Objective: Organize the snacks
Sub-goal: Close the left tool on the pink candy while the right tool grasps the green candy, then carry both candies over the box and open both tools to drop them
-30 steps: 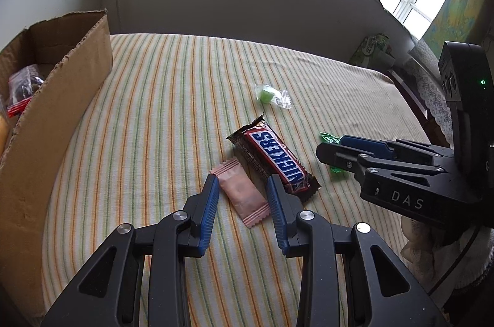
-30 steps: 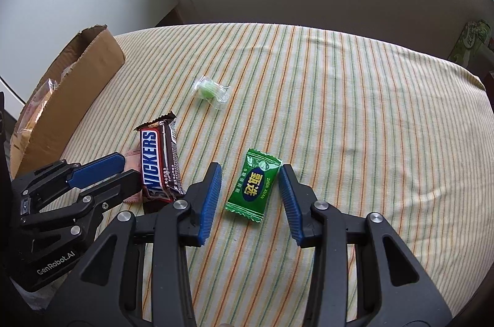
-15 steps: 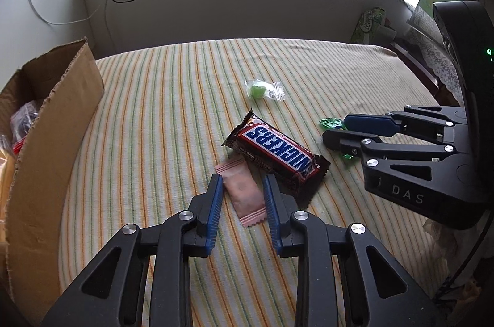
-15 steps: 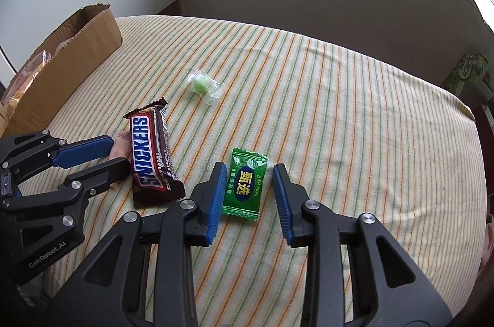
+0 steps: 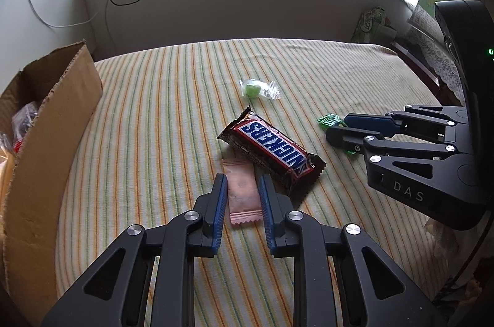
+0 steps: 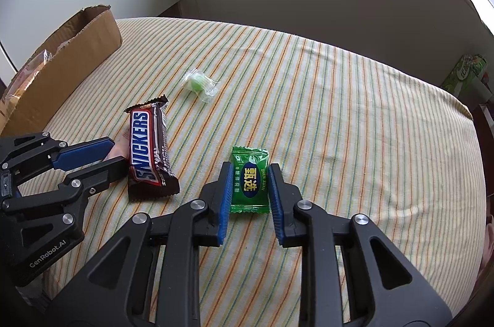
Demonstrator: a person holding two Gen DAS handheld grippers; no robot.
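Observation:
A pink packet (image 5: 242, 194) lies on the striped tablecloth (image 5: 154, 126). My left gripper (image 5: 242, 182) is closing on it, its blue pads against both long edges. A green candy packet (image 6: 250, 182) lies between the blue pads of my right gripper (image 6: 250, 169), whose jaws are also closing and touch its sides. A Snickers bar (image 5: 271, 148) rests between the two grippers, touching the pink packet's far corner. A small green candy in clear wrap (image 5: 254, 87) lies farther back. From the right wrist view, the left gripper (image 6: 115, 152) sits left of the Snickers bar (image 6: 149, 148).
An open cardboard box (image 5: 52, 117) holding several wrapped snacks stands along the table's left side. A green carton (image 5: 370, 24) sits past the far right corner. Cables hang on the wall behind. The table edge drops off to the right.
Both grippers' jaws have narrowed from wide around their packets to touching them. Each wrist has rolled slightly; the packets, Snickers bar and clear-wrapped candy have stayed in place.

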